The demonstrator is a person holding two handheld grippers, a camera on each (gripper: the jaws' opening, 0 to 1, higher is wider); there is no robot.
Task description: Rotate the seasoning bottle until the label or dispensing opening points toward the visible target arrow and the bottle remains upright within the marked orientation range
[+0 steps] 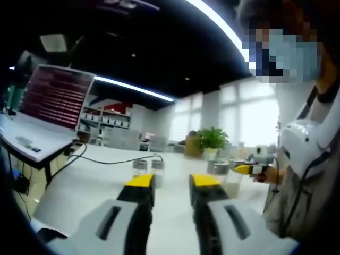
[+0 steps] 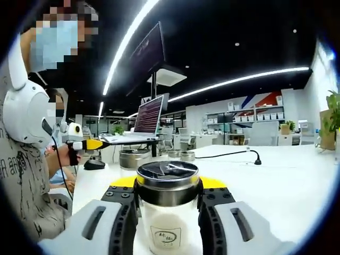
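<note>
Two jaws of right gripper clamped upright bottle; left gripper hung narrow, empty, above white table

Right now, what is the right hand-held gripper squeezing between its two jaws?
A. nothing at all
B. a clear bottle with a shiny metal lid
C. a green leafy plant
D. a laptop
B: in the right gripper view, the right hand-held gripper has its yellow-tipped jaws closed against both sides of the clear seasoning bottle with a shiny metal lid, standing upright on the white table.
</note>
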